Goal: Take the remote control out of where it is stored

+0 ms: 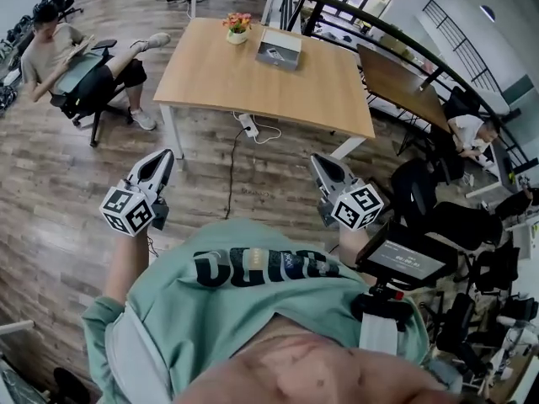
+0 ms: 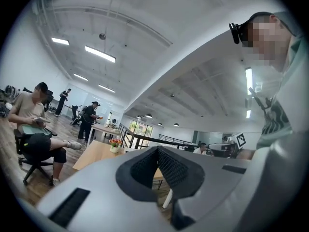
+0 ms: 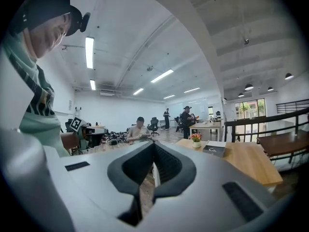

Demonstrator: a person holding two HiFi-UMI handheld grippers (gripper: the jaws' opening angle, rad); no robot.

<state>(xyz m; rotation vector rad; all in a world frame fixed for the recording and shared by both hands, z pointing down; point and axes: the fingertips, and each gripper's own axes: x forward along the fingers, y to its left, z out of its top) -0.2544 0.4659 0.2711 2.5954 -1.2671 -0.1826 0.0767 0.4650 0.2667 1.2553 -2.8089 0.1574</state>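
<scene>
A shallow grey box [image 1: 279, 49] lies on the far side of the wooden table [image 1: 261, 87], with a small dark remote control [image 1: 272, 54] inside it. The right gripper view shows the same box [image 3: 214, 149] far ahead. I hold both grippers close to my chest, well short of the table. My left gripper [image 1: 164, 154] points toward the table's near left corner, its jaws shut and empty [image 2: 157, 149]. My right gripper [image 1: 318, 160] points toward the near right corner, also shut with nothing in it [image 3: 153, 146].
A flower pot [image 1: 237, 27] stands beside the box. A power strip [image 1: 249, 125] and cable lie on the floor under the table. A seated person [image 1: 76, 61] is at the left. A second table [image 1: 400, 82] and a black railing [image 1: 379, 15] are at the right.
</scene>
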